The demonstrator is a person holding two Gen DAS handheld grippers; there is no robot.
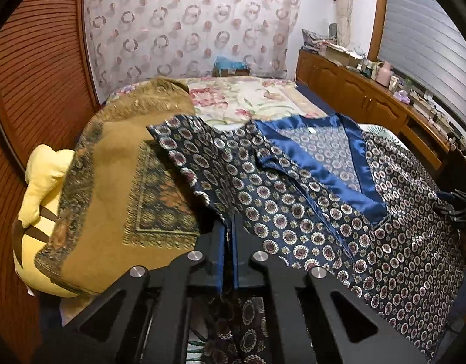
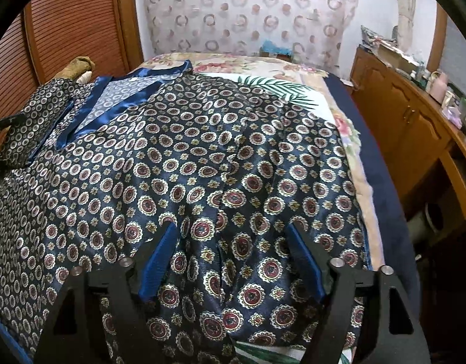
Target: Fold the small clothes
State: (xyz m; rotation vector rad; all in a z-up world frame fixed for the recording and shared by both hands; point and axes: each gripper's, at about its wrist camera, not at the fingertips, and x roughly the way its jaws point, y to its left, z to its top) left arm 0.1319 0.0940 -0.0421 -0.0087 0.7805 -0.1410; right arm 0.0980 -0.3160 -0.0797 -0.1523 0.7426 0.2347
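shirt [image 2: 202,157]: spread front-up on the bed [image 2: 348,121], so it can be folded flat.
left gripper [image 1: 230,230]: clamped on the shirt's sleeve edge, which is lifted for folding inward.
right gripper [image 2: 233,257]: held wide apart over the hem, nothing pinched.

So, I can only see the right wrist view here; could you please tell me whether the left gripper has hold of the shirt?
Observer: Yes. The left gripper is shut on an edge of the patterned shirt, with fabric hanging down between its fingers.
Operator: Thank you. What lies to the left of the shirt there?
Observer: A tan patterned blanket, draped over a yellow plush toy.
Operator: And can that camera see my right gripper?
Observer: Only a dark part of it at the frame's right edge. In your view the right gripper is open over the shirt.
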